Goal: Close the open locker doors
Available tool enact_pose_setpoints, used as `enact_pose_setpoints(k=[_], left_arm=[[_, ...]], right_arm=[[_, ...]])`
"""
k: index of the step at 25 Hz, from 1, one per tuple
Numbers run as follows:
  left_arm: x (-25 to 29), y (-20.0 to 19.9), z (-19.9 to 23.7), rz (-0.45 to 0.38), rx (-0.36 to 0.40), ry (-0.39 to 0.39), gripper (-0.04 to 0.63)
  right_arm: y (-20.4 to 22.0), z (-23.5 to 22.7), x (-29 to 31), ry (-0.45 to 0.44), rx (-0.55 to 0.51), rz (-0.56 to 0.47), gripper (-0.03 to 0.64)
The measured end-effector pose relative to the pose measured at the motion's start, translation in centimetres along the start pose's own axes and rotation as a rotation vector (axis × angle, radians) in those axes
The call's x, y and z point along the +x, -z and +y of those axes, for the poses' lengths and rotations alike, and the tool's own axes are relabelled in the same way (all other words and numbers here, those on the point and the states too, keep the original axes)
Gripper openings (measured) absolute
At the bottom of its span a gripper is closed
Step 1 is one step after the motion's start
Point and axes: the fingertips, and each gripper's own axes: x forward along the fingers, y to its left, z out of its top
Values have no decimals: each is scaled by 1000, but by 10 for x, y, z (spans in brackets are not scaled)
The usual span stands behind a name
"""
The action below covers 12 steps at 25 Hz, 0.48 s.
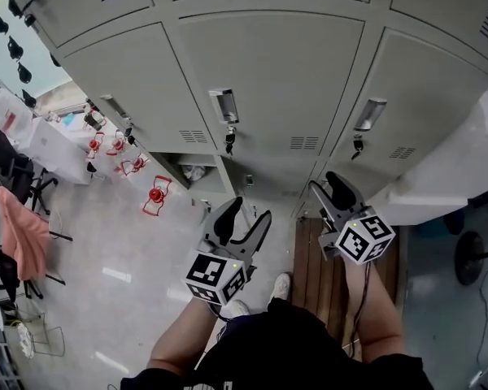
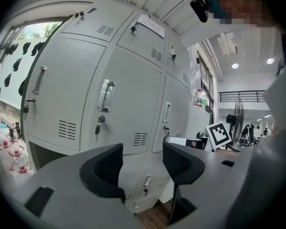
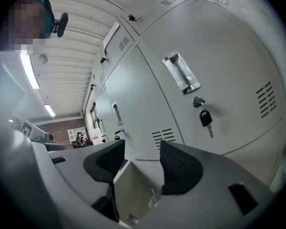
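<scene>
A wall of grey lockers (image 1: 268,71) stands in front of me. The middle row's doors are shut, each with a handle (image 1: 225,104) and a hanging key (image 1: 229,140). In the bottom row a compartment (image 1: 191,169) at the lower left gapes open, dark in the left gripper view (image 2: 43,154). In the right gripper view a low door (image 3: 128,185) stands ajar, edge-on past the jaws. My left gripper (image 1: 246,218) (image 2: 143,159) and right gripper (image 1: 332,189) (image 3: 142,159) are both open and hold nothing. Both hang short of the lockers, touching none.
Red objects (image 1: 156,195) lie on the floor at the left, near a white-covered table (image 1: 49,145) and a pink cloth (image 1: 20,230). A wooden platform (image 1: 313,266) lies under the right gripper. A white unit (image 1: 447,169) and a fan (image 1: 472,258) stand at the right.
</scene>
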Motion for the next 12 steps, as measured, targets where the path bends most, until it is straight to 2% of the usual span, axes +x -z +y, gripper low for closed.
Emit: enact_pose_setpoints(k=[6, 12], left_arm=[[-47, 23, 31, 33, -34, -26, 277], [-81, 56, 44, 85, -61, -9, 285]], right_arm=[[45, 48, 6, 9, 22, 67, 227], [87, 82, 2, 40, 47, 120, 227]])
